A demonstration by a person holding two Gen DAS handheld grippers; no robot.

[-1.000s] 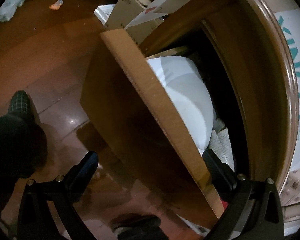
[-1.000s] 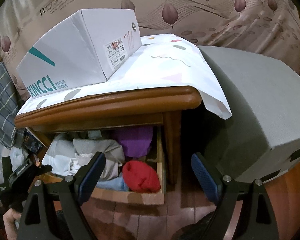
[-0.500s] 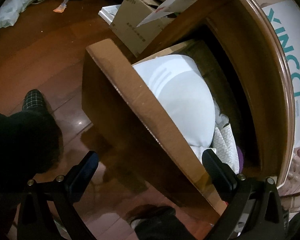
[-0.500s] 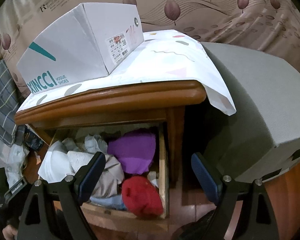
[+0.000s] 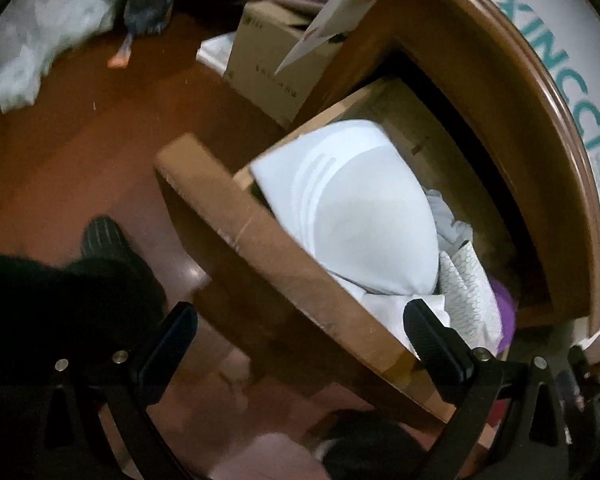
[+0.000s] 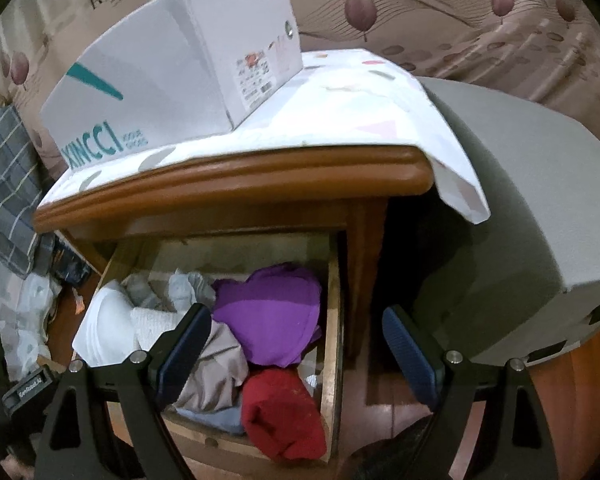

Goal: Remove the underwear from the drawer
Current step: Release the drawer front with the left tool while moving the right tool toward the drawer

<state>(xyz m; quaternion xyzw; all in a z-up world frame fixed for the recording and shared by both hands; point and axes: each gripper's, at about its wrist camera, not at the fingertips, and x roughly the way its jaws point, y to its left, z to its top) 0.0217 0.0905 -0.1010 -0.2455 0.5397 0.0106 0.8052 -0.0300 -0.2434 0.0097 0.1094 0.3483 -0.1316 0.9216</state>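
L wrist view: left gripper (image 5: 300, 344) w/ fingers spread wide, nothing between the pads; the drawer (image 5: 268, 256) front panel runs diagonally thru the gap, but can't tell if a finger touches it. Drawer is pulled out of the wooden nightstand (image 5: 512, 92). Inside, up against the front panel, lies a white bra cup (image 5: 364, 220), w/ a white honeycomb-print cloth (image 5: 470, 296) just beside it and a bit of purple underwear (image 5: 504, 312) at the far end. On the floor beyond the drawer: cardboard box (image 5: 272, 68), pale plastic bags (image 5: 32, 40) top left. A dark slipper (image 5: 104, 236) and dark trouser leg of the person lower left. R wrist view: right gripper (image 6: 296, 356) also wide open, holding nothing, hovering above the open drawer (image 6: 332, 320). Its left finger (image 6: 180, 348) overlaps a beige garment (image 6: 216, 368); contact unclear. Purple underwear (image 6: 272, 316) sits mid-drawer by the right wall, red garment (image 6: 280, 412) just in front of it at the front corner, white bra cup (image 6: 104, 332) far left, grey-white socks (image 6: 176, 292) behind. On top of the nightstand (image 6: 236, 188): patterned white cloth (image 6: 360, 104) w/ a white XINCCI shoe box (image 6: 172, 64) on it. Grey mattress (image 6: 540, 208) to the right, plaid fabric (image 6: 4, 184) left.
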